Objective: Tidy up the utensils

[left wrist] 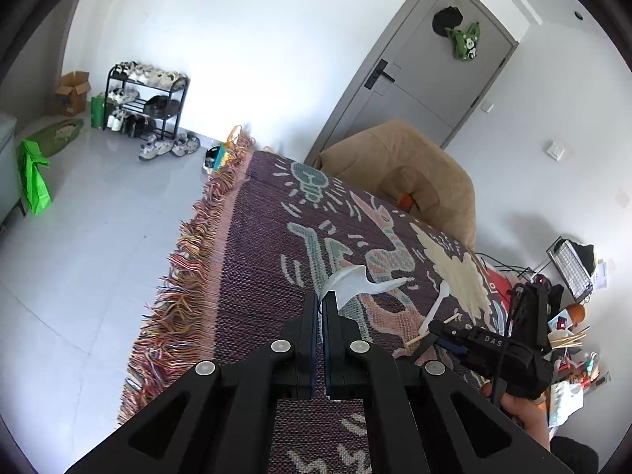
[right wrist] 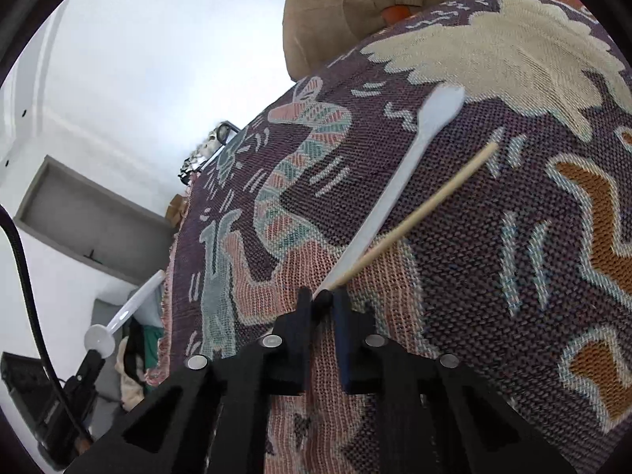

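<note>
My left claw (left wrist: 320, 308) is clamped on a clear plastic spoon (left wrist: 349, 282), bowl up at frame centre. My right claw (right wrist: 322, 302) pinches a white spoon (right wrist: 399, 181) and a wooden stick (right wrist: 418, 213) together by their ends, both lying up-right across the woven cloth (right wrist: 493, 276) on the counter. I'd keep the squeeze firm and lift level, or the stick likely slips out.

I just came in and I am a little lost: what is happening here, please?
A person is sorting utensils over a patterned blanket, one gripper in each hand. The left gripper is shut on a clear plastic spoon, lifted off the blanket. The right gripper pinches a wooden stick by its end, beside a white spoon lying on the blanket.
</note>
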Demonstrator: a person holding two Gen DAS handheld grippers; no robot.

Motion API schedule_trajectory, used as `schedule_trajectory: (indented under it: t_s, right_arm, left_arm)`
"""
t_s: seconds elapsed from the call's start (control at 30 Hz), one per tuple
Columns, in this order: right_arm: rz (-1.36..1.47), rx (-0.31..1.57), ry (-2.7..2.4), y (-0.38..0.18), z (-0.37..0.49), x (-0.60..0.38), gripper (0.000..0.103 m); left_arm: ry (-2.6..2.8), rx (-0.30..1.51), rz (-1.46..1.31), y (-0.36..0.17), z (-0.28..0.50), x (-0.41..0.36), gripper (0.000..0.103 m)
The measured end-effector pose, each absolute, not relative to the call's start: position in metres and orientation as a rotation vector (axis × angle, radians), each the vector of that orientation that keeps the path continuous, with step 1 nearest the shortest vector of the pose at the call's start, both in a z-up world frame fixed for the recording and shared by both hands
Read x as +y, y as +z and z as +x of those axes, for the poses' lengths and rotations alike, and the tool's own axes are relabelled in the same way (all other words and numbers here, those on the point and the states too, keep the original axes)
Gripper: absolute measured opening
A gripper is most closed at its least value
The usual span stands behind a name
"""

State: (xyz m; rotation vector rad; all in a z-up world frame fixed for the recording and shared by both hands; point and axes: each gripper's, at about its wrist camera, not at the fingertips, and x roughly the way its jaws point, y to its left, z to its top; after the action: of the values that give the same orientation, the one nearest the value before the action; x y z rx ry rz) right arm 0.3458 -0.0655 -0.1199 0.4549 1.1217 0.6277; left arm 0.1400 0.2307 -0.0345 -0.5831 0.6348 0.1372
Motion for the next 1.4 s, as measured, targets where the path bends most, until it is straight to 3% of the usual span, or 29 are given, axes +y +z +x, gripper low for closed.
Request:
schedule_trajectory:
  t_s: [0.43,1.4]
  right_arm:
    - [0.282,0.84,0.699,-0.053,0.289,-0.094,0.005]
    - [0.089,0.315,0.504,0.119,0.221,-0.23,0.005]
  left_arm:
    - [0.105,0.619,-0.565,-0.023,0.14,0.21,0.001]
    - [-0.11,0.576,-0.372,0.049,0.169,0.069,0.001]
